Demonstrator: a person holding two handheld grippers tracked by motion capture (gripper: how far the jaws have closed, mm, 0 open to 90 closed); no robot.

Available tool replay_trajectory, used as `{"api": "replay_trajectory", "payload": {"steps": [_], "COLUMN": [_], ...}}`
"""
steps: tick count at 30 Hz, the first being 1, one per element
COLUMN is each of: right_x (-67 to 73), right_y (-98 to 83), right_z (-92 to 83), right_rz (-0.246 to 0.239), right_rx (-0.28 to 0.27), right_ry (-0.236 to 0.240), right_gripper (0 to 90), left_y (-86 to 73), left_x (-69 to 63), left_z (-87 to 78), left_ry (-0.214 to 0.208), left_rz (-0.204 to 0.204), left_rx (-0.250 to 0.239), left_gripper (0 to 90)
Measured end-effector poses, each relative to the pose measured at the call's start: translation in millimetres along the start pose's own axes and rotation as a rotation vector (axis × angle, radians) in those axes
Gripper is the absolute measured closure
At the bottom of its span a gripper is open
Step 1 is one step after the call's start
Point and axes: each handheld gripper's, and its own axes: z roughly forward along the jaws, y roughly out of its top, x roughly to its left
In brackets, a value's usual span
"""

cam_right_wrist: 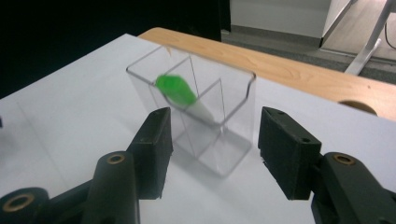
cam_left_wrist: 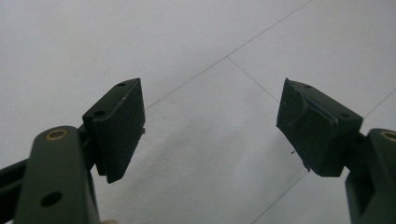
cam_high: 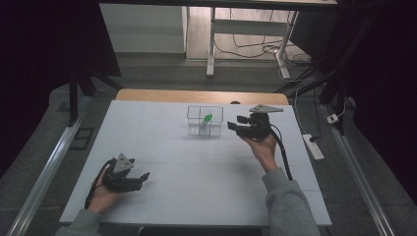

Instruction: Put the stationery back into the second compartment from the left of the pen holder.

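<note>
High view: a white table top [cam_high: 196, 172] carries a clear plastic organiser box [cam_high: 205, 121] toward its far side, roughly central. Internal walls divide the box into compartments. One item is inside: a marker-like object with a green cap [cam_high: 208, 118] and a pale body, leaning at a tilt with the cap uppermost; which compartment it occupies cannot be settled from above.

Right gripper view: the same box [cam_right_wrist: 205, 112] stands directly ahead, just beyond the jaw tips, with the green cap [cam_right_wrist: 175, 89] resting against a divider near the top rim and the pale body sloping down into the box. The other compartments look empty. The right gripper [cam_right_wrist: 214, 147] has its jaws spread wide with nothing between them; neither jaw touches the box. Seen from above, this gripper [cam_high: 235, 125] is held in the person's right hand [cam_high: 263, 147] just beside the box's right wall, pointing at it.

Left gripper view: the left gripper [cam_left_wrist: 210, 126] has its jaws wide apart, holding nothing, over bare white surface. From above it [cam_high: 140, 177] rests near the table's near-left area, well apart from the box
</note>
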Motion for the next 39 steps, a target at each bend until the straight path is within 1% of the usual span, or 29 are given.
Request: {"api": "replay_trajectory", "payload": {"steps": [3, 4, 5, 6, 7, 8, 9, 10, 11, 12, 15, 16, 17, 20, 23, 26, 27, 29, 30, 33, 35, 37, 39], "right_x": [0.2, 0.2, 0.2, -0.3, -0.3, -1.2, -1.2, -1.7, -1.8, -1.8, -1.4, -1.0, -1.0, -1.7, -4.2, -7.1, -7.1, -8.3, -8.3, -8.5, -8.6, -8.0, -7.8], "right_y": [-6.0, -12.3, -12.3, -18.8, -18.8, -26.0, -26.0, -33.5, -37.0, -37.0, -46.8, -53.1, -53.1, -62.0, -72.1, -85.7, -85.7, -95.0, -95.0, -103.0, -107.5, -113.0, -114.7], "right_z": [-7.9, -16.1, -16.1, -24.6, -24.6, -32.4, -32.4, -39.7, -43.1, -43.1, -54.1, -60.7, -60.7, -71.1, -80.0, -91.5, -91.5, -100.0, -100.0, -107.0, -109.4, -111.1, -111.4], "right_rz": [-0.008, -0.015, -0.015, -0.009, -0.009, -0.004, -0.004, -0.007, -0.006, -0.006, -0.006, -0.013, -0.013, -0.021, -0.016, -0.031, -0.031, -0.035, -0.035, -0.050, -0.049, -0.075, -0.083], "right_rx": [0.016, 0.030, 0.030, 0.036, 0.036, 0.046, 0.046, 0.060, 0.064, 0.064, 0.075, 0.083, 0.083, 0.093, 0.098, 0.114, 0.114, 0.115, 0.115, 0.120, 0.121, 0.140, 0.146], "right_ry": [-0.003, -0.005, -0.005, -0.008, -0.008, -0.001, -0.001, 0.000, 0.000, 0.000, 0.001, -0.004, -0.004, -0.017, -0.025, -0.041, -0.041, -0.046, -0.046, -0.057, -0.057, -0.069, -0.070], "right_gripper": [42.6, 42.1, 42.1, 41.5, 41.5, 40.8, 40.8, 40.4, 40.2, 40.2, 40.1, 39.6, 39.6, 39.5, 39.2, 38.4, 38.4, 38.4, 38.4, 38.3, 38.3, 38.0, 37.8], "left_y": [0.3, 0.3, 0.4, 0.5, 0.5, 0.6, 0.8, 0.9, 1.0, 1.2, 1.3, 1.3, 1.3, 1.5, 1.6, 1.4, 1.4, 1.5, 1.5, 1.7, 2.0, 2.5, 3.0], "left_x": [0.0, 0.1, 0.2, 0.4, 0.6, 0.6, 0.5, 0.4, 0.3, 0.1, -0.1, 0.0, 0.0, -0.2, -0.6, -0.6, -0.6, -0.6, -0.7, -0.9, -1.2, -1.9, -2.9], "left_z": [0.1, 0.2, 0.3, 0.3, 0.4, 0.4, 0.4, 0.4, 0.6, 0.8, 1.0, 1.0, 1.0, 1.1, 1.1, 0.8, 0.9, 1.1, 1.2, 1.6, 1.8, 1.8, 1.5], "left_ry": [0.000, 0.000, -0.001, 0.000, -0.001, -0.001, -0.001, -0.001, -0.001, -0.001, -0.001, -0.001, -0.001, 0.000, 0.000, 0.001, 0.001, 0.002, 0.001, 0.002, 0.002, 0.002, 0.002], "left_rz": [0.000, 0.000, -0.001, -0.001, -0.001, -0.002, -0.002, -0.002, -0.001, 0.000, 0.001, 0.000, 0.000, 0.001, 0.002, 0.001, 0.001, 0.001, 0.001, 0.003, 0.003, 0.005, 0.009], "left_rx": [0.001, 0.001, 0.000, 0.000, -0.002, -0.003, -0.004, -0.005, -0.005, -0.003, -0.005, -0.004, -0.004, -0.003, -0.003, -0.003, -0.003, -0.002, -0.002, 0.002, 0.001, 0.000, 0.000], "left_gripper": [23.7, 23.6, 23.6, 23.6, 23.6, 23.6, 23.6, 23.7, 23.7, 23.7, 23.7, 23.6, 23.6, 23.6, 23.6, 23.6, 23.6, 23.6, 23.6, 23.6, 23.6, 23.6, 23.6]}}
